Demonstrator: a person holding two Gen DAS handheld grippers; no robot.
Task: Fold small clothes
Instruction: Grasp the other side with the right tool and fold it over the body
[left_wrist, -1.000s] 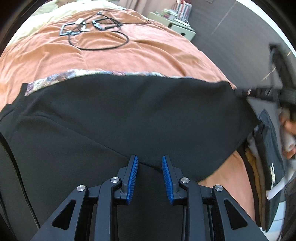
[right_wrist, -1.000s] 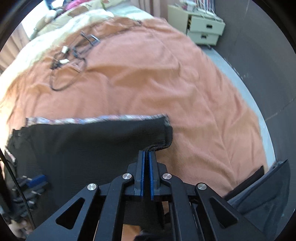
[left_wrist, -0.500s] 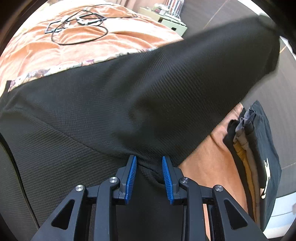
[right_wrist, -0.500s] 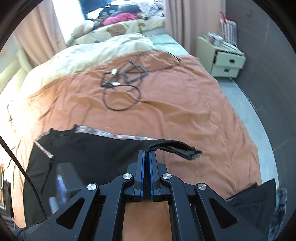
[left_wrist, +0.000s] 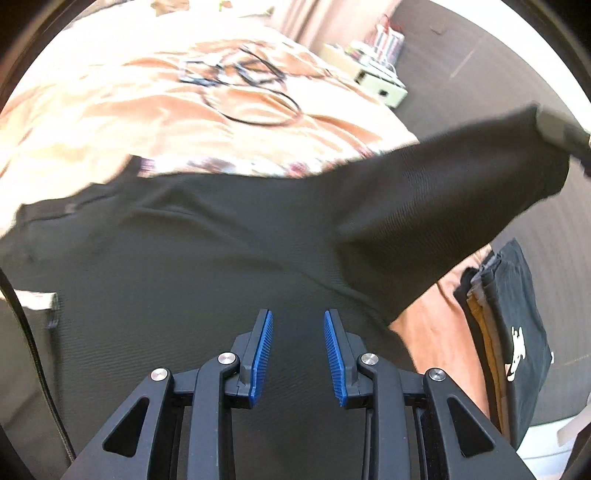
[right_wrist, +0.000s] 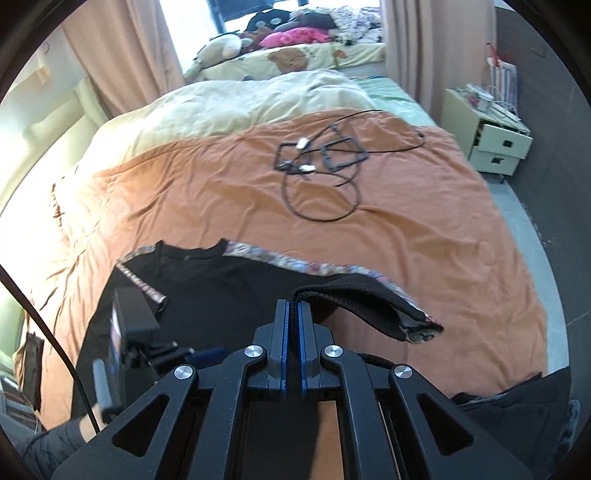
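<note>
Since a second ago, my right claw (right_wrist: 291, 314) has lifted the sleeve end of the black knit shirt with floral trim (right_wrist: 229, 291) off the orange bedspread (right_wrist: 406, 229) and swung it up and over toward the shirt's middle; the flap now hangs in the air across my left camera's view. That right claw is pressed together, pinching the sleeve cuff. My left claw (left_wrist: 298, 354) is spread, hovering just above the shirt's body (left_wrist: 184, 277) and gripping nothing.

The shirt lies flat near the foot edge of the bed, neckline toward the head. A black cable tangle (right_wrist: 325, 170) sits well apart, nearer the bed's middle. A stack of folded dark clothes (left_wrist: 509, 332) rests at the bed's right edge.

I judge the fabric light, soft and limp: it drapes and sags from one pinch. A hem or cuff seam is the best hold, since doubled cloth slips less.
</note>
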